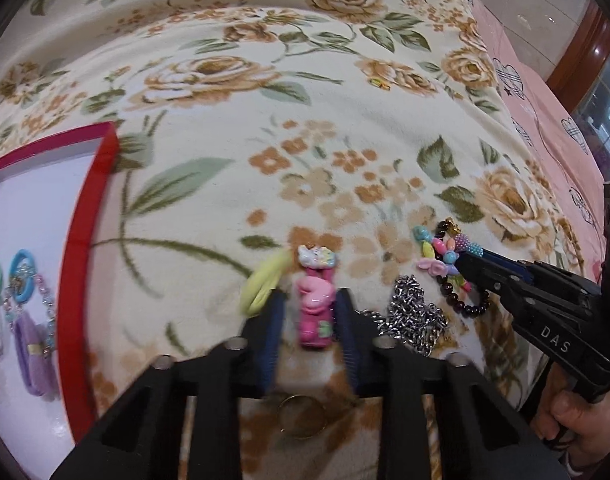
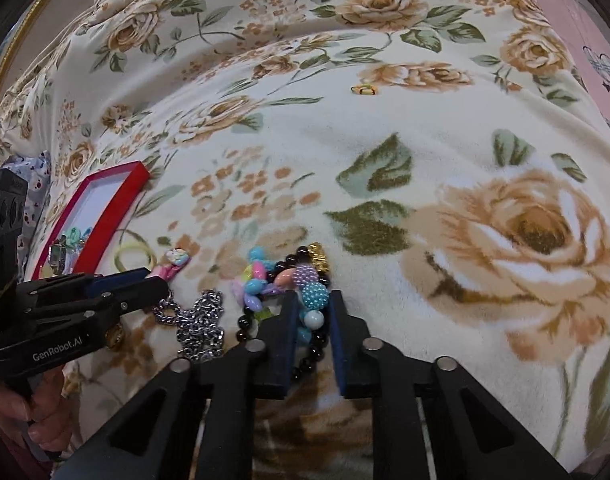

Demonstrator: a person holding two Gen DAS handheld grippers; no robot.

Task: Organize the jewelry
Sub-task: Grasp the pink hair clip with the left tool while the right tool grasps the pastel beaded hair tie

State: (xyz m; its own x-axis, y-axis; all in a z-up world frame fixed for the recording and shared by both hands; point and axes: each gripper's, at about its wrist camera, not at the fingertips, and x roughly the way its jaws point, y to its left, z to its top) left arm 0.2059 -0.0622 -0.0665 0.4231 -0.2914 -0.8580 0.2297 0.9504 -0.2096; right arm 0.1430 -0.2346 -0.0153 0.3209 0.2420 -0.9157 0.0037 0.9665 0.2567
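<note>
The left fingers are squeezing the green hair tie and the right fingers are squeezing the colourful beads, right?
Not quite. In the left wrist view, the left gripper is squeezing the pink hair clip; the green hair tie lies just beside it on the blanket. The rest is right: the right gripper does squeeze the colourful beads.

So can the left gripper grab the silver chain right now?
Probably not yet. The left gripper is already closed on the pink hair clip, so its jaws are full. The silver chain lies uncovered just beside it on the blanket, so reach isn't the problem.
</note>
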